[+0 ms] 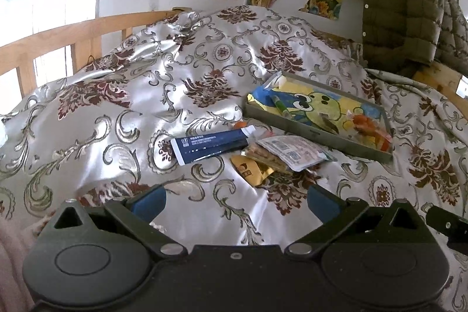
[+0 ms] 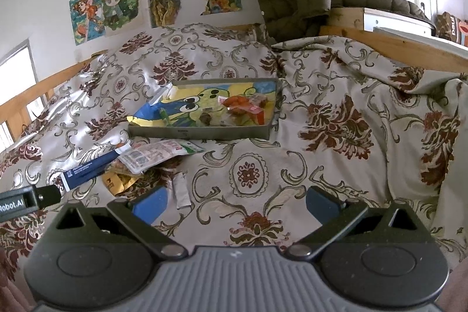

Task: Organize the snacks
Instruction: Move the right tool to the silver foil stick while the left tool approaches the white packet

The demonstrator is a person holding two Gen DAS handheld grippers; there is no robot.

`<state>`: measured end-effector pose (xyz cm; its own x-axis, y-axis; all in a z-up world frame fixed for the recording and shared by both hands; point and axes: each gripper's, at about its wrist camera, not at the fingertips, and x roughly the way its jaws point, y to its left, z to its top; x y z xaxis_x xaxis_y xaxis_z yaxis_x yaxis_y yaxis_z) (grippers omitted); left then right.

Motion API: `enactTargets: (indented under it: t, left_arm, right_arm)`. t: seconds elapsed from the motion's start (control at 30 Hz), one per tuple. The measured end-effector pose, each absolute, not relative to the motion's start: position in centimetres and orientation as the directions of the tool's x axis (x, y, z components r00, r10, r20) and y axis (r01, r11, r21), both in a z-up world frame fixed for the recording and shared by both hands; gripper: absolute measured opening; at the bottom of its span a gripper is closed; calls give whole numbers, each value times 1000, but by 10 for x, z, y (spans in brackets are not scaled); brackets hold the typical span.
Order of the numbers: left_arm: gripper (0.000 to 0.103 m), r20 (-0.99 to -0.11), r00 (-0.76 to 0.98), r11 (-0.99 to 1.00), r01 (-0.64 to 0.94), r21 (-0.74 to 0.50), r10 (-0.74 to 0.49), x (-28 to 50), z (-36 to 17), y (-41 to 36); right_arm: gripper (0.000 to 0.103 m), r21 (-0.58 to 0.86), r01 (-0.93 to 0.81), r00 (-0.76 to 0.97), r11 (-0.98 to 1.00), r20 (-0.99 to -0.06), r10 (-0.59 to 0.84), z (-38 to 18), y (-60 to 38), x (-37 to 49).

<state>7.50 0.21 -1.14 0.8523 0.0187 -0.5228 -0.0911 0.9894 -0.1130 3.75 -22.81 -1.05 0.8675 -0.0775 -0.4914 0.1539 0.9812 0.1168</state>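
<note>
Both tongs hang spread and empty over the quilt (image 2: 336, 72), so this looks like a gap between pickups. The left tongs (image 1: 237, 201) face the loose snacks: a blue stick pack (image 1: 209, 144) ahead and slightly left, a clear pouch (image 1: 292, 151) and a gold packet (image 1: 251, 170) just ahead, touching one another. The tray (image 1: 316, 135), ahead and right, already holds some snacks. The right tongs (image 2: 235, 202) have a small white sachet (image 2: 182, 192) just beside the left pad. Next, I judge, one tongs must drop and close on a loose pack. Pack print is too small to read; the other tool's side reads "Robot.AI".
</note>
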Motion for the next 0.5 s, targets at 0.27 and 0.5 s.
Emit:
enactTargets:
  t: [0.27, 0.5]
  left_arm:
    - [102, -506, 862, 999, -41, 2, 36, 103, 0, 1]
    - [102, -512, 858, 995, 16, 98, 37, 129, 3, -4]
  right_arm:
    - [103, 125, 160, 853, 979, -516, -74, -11, -236, 52]
    - [103, 111, 140, 837, 984, -544, -57, -13, -240, 70]
